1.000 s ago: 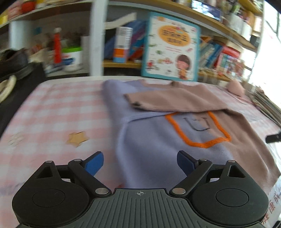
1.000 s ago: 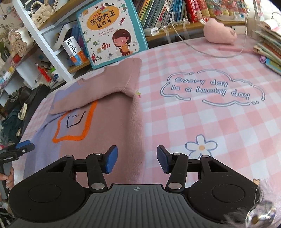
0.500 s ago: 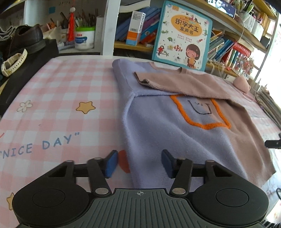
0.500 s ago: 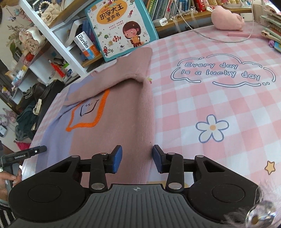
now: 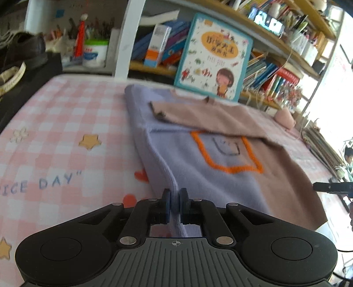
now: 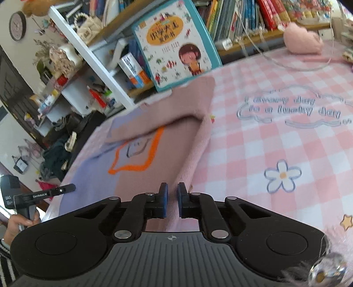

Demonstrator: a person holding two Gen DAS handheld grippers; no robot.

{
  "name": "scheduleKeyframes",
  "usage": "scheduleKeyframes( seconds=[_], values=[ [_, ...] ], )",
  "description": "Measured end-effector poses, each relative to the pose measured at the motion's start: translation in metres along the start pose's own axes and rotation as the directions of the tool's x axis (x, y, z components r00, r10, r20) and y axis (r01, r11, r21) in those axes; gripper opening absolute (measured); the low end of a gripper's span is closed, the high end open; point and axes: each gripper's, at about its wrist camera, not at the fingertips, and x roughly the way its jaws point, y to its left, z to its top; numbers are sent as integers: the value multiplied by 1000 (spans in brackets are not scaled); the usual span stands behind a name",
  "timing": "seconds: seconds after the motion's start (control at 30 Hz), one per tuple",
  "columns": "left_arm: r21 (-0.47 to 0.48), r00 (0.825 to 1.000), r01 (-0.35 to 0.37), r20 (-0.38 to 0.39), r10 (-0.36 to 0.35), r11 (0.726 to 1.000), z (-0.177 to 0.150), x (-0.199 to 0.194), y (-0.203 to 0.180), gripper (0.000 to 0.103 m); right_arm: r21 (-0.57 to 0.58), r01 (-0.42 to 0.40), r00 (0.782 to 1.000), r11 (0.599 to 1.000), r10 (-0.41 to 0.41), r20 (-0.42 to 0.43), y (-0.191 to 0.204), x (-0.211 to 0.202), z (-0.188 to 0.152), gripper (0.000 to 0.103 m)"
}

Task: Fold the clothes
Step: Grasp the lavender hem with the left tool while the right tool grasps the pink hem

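— Two grippers, one garment: where does the sweater [image 5: 220, 176] lie?

— Flat on the pink checked tablecloth [image 5: 66, 123] of the tabletop, lilac half on one side, dusty-pink half on the other, an orange-outlined patch [image 5: 225, 154] at the middle. One pink sleeve [image 5: 209, 117] is folded across the chest.

— And the left gripper [image 5: 175, 198]?

— Its jaws have just been closing and now pinch the lilac hem edge; a ridge of fabric rises between the blue pads [image 5: 167, 203] and runs out from them.

— The right gripper [image 6: 172, 196]?

— Its jaws have just been closing too. They stand nearly together at the pink side edge of the sweater [image 6: 176, 136], pink knit showing in the narrow slit between them, with a raised fold of fabric leading away from the pads.

— Anything behind?

— A children's picture book [image 6: 176, 42] leans upright against the bookshelf [image 6: 253, 19] just beyond the collar. A pink plush toy [image 6: 302, 40] sits at the far corner. In the right wrist view, a hand [image 6: 18, 221] grips the other tool's handle.
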Motion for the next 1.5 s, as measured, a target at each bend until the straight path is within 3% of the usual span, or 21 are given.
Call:
scheduleKeyframes(
  seconds=[0.2, 0.3, 0.4, 0.47, 0.53, 0.77, 0.97, 1.1, 1.5],
  values=[
    [-65, 996, 11, -92, -17, 998, -14, 1, 14, 21, 48, 27, 999, 998, -26, -34, -8, 1, -8, 25],
    [-84, 995, 40, -87, -47, 996, -20, -4, 17, 27, 56, 49, 997, 997, -46, -61, -10, 0, -13, 26],
    [-81, 995, 48, -83, -55, 996, -22, -6, 17, 26, 57, 41, 996, 998, -36, -82, -10, 2, -18, 26],
    [-68, 994, 58, -84, -63, 996, -22, -6, 15, 20, 50, 22, 995, 998, -17, -94, -7, 6, -19, 26],
    [-63, 994, 65, -82, -70, 996, -20, -4, 15, 6, 31, 14, 994, 999, -11, -109, -2, 10, -19, 10],
    [-74, 987, 162, -3, -163, 984, -6, -25, 15, 6, -12, -67, 998, 998, 67, 5, 15, -12, -6, 8],
    [-127, 979, 145, -127, -161, 981, -22, -7, 25, 8, 64, -22, 994, 998, 28, -103, -3, 4, -16, 9],
    [-168, 974, 168, -124, -189, 971, -26, -7, 29, 19, 122, -49, 991, 991, 64, -121, -11, 8, -21, 16],
    [-196, 964, 211, -118, -237, 958, -31, -9, 33, 18, 155, -89, 986, 984, 109, -128, -16, 5, -23, 17]
  ],
)
